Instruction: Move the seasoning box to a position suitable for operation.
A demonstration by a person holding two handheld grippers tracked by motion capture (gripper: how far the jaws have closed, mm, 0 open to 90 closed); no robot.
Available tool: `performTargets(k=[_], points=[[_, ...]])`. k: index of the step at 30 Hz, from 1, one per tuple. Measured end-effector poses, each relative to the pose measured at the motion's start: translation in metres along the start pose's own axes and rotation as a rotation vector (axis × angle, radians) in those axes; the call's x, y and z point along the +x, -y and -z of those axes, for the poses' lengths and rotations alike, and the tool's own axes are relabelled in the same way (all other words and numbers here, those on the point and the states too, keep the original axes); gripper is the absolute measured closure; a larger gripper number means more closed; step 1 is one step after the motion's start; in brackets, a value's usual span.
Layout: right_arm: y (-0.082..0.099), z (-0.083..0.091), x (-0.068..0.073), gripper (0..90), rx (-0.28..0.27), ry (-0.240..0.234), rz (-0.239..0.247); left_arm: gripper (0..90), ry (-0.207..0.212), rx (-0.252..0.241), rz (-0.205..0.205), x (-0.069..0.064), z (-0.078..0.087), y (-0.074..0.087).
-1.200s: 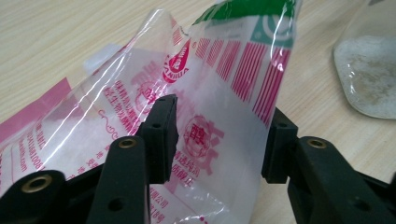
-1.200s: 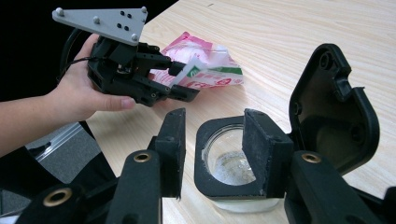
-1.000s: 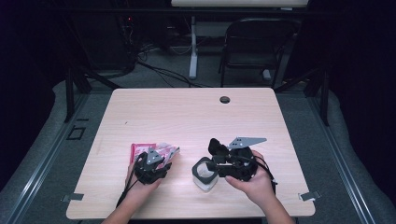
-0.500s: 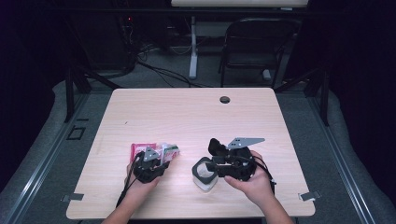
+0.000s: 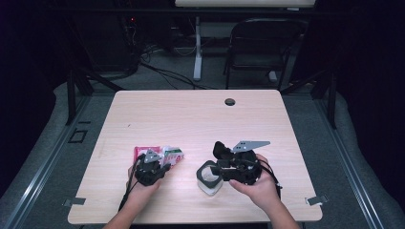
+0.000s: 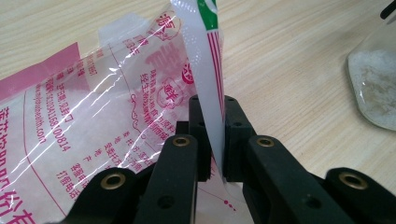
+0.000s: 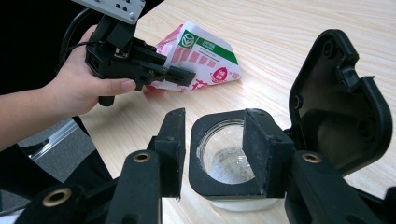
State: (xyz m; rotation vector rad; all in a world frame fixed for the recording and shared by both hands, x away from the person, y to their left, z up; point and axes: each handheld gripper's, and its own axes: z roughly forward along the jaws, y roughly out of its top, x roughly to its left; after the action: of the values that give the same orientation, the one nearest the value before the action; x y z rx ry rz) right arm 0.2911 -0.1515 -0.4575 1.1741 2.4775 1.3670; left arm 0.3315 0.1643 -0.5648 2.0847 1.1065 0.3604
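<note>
High cam sits above the person's side, looks fwd and down over the whole table [image 5: 200,114], far off. Left gripper cam rides low, v. close on the bag [image 6: 93,107], jar [image 6: 376,88] at its right edge. Right gripper cam looks down into the jar [image 7: 229,154], bag [image 7: 201,60] beyond; both gripper views share bag, jar and tabletop.

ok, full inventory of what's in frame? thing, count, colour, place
plastic bag: 1, clear with pink and green print, near-left on the table, its edge pinched by the left gripper
jar: 1, clear with black collar and open black flip lid, white powder inside, near-centre, held by the right gripper
table: 1, light wood
chair: 1, black, beyond the table
left gripper: 1, black, jaws just closing on the bag
right gripper: 1, black, on the jar's collar
</note>
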Motion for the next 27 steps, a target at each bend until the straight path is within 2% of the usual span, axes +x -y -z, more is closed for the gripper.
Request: performTargets(k=[8, 14, 24, 27], points=[[0.000, 0.000, -0.001, 59.6, 0.000, 0.002, -0.001, 88.3, -0.006, 0.001, -0.004, 0.001, 0.001, -0.001], [0.000, 0.000, -0.002, 59.7, 0.008, 0.002, 0.006, 89.3, 0.002, -0.001, 0.011, 0.002, 0.004, -0.002], [-0.001, -0.003, -0.003, 59.6, 0.002, -0.002, 0.000, 90.0, 0.019, -0.036, 0.023, 0.006, 0.019, -0.003], [-0.001, -0.004, -0.004, 59.7, 0.003, -0.003, -0.002, 90.0, 0.013, -0.046, 0.008, 0.006, 0.024, -0.004]])
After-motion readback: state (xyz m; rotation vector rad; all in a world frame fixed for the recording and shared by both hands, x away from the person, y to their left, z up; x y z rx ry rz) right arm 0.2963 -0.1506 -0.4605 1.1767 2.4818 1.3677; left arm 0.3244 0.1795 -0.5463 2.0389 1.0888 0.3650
